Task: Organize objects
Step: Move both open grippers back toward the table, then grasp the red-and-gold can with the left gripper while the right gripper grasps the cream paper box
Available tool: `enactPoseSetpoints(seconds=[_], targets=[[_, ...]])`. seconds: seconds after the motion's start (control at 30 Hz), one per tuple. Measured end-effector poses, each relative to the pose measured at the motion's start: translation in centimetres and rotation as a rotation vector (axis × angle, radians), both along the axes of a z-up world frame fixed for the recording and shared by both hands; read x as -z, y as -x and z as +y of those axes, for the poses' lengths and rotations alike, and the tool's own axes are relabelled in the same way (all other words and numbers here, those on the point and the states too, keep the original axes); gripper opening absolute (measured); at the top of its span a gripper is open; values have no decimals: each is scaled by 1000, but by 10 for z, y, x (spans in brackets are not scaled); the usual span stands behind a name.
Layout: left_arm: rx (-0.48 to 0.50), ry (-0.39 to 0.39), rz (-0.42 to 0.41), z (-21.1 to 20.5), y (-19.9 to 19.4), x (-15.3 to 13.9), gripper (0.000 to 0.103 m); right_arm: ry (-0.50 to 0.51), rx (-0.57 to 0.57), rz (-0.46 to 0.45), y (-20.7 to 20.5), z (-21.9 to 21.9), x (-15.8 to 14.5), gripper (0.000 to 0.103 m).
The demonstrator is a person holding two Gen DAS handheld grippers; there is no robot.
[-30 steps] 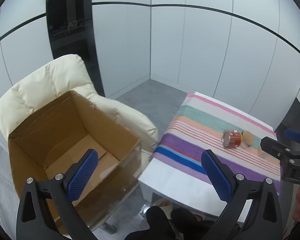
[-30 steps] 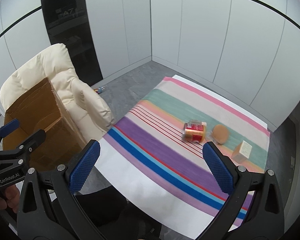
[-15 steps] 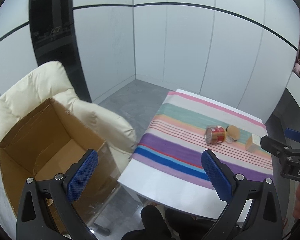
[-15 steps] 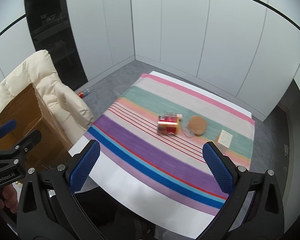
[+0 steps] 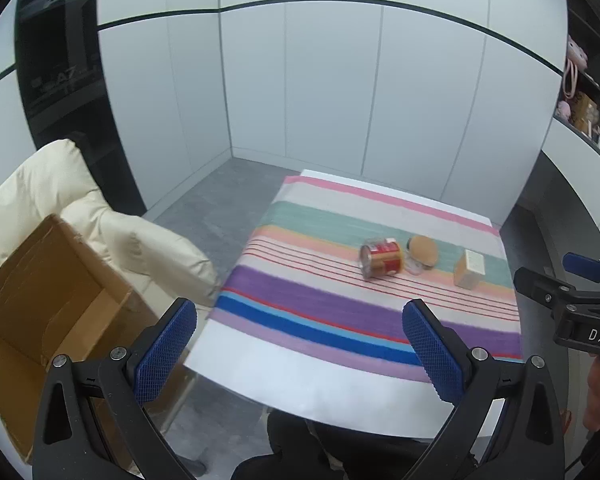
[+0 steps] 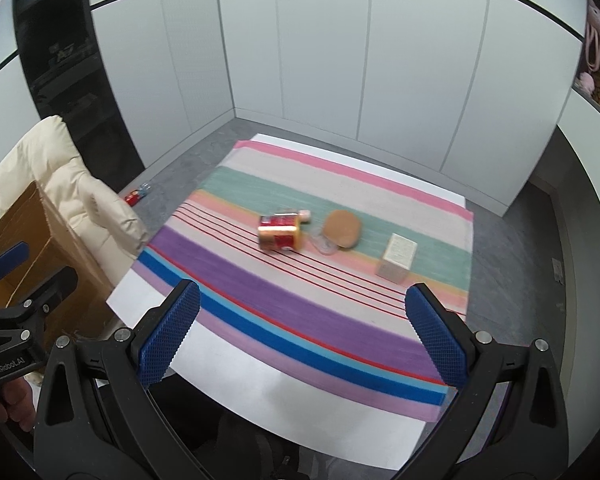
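Both grippers hang above the near edge of the table (image 6: 284,408), jaws spread wide, nothing between them. The left gripper (image 5: 300,344) sits over the white near margin; the right gripper (image 6: 300,336) is over the purple and blue bands of the striped cloth (image 6: 300,312).

Objects to organize lie in a row toward the far right of the cloth:
- red-labelled can (image 6: 279,233), on its side
- clear jar with a cork lid (image 6: 342,228), also tipped over, just beside the can (whether they touch I cannot tell)
- small pale box (image 6: 397,258), upright, a little apart to the right

Likely destination: open cardboard box (image 5: 56,304) on the cream chair (image 5: 148,248) to the left, off the table.

Risks, as judgement:
- The can is round and lying down; a glancing finger would likely roll it into the jar or toward the table edge.
- The jar looks like glass (smooth, so a shallow pinch may slip); the cork lid could pop off if it is squeezed there.
- The cloth may drag under a low finger and shift all three.
- The two grippers sit near each other; reaching for neighbouring items at once invites a collision.
- The carry to the box crosses a gap over the floor.
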State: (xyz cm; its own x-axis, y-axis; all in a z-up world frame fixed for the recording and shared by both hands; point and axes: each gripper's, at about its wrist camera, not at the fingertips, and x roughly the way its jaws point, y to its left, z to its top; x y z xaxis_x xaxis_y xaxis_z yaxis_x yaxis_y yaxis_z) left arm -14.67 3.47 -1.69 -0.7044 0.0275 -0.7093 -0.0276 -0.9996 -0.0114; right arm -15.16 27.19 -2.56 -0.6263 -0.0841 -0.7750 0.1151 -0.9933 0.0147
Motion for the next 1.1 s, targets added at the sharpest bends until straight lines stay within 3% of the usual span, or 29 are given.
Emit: enactPoseSetpoints(seconds=[0.37, 0.63, 1.1], targets=[[83, 2, -43, 42, 15, 14, 103, 2, 100, -42, 2, 52, 14, 103], [70, -14, -106, 61, 47, 33, 103, -6, 190, -76, 13, 76, 31, 103], [131, 7, -219, 103, 137, 105, 102, 2, 290, -214, 86, 108, 106, 103]])
